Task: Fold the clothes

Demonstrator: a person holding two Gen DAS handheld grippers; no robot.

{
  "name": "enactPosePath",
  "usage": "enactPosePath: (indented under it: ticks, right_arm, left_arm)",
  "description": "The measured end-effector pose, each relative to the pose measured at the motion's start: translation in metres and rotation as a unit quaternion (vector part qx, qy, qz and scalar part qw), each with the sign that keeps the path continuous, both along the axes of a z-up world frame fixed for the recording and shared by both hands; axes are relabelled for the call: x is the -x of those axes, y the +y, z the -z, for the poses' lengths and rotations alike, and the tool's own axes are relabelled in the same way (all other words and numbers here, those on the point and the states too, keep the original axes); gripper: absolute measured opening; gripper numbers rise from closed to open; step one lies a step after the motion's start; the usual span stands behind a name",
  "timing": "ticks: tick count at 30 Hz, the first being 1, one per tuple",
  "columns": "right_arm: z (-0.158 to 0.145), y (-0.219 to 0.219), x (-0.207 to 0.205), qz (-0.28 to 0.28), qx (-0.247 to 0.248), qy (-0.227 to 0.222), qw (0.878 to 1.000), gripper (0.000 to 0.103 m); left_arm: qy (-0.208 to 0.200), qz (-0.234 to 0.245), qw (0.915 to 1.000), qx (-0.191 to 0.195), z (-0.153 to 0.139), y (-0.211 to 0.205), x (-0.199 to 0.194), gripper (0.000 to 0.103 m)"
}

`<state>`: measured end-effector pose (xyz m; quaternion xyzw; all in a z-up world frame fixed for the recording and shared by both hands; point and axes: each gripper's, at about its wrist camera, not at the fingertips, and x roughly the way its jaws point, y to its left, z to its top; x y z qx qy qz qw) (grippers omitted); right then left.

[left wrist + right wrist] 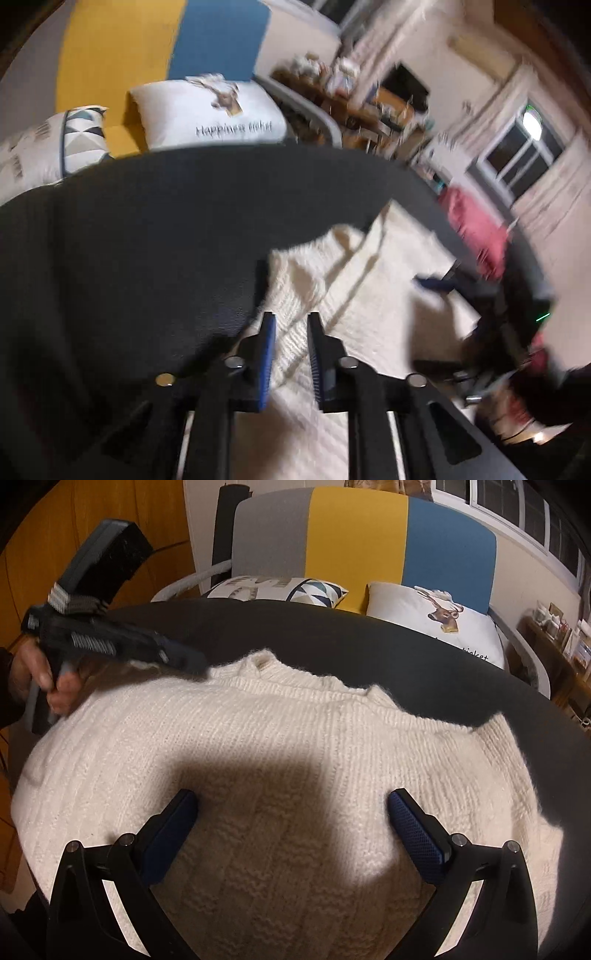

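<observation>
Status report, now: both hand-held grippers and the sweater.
Right hand-held gripper open above cream knitted sweater. Left hand-held gripper nearly closed at sweater's edge. Nothing obstructing.

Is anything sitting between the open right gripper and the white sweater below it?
Nothing visible. The right gripper hangs open straight over the sweater, with only its own shadow on the knit between the fingers. The left gripper is off at the sweater's far left edge, out of the way.
</observation>
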<state>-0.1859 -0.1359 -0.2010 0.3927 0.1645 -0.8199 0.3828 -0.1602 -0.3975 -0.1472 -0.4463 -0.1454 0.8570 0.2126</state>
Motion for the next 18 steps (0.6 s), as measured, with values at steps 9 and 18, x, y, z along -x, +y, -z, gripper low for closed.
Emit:
enactPosePath:
  ticks: [9, 18]
  right_arm:
    - [-0.017, 0.011, -0.021, 0.014, 0.015, 0.006, 1.0, 0.103]
    - [-0.019, 0.04, -0.036, -0.006, 0.062, -0.051, 0.997, 0.103]
  left_arm:
    - [-0.002, 0.008, 0.9949, 0.101, 0.015, 0.048, -0.053, 0.025]
    - [0.021, -0.092, 0.9948, 0.039, 0.004, 0.064, -0.065, 0.026]
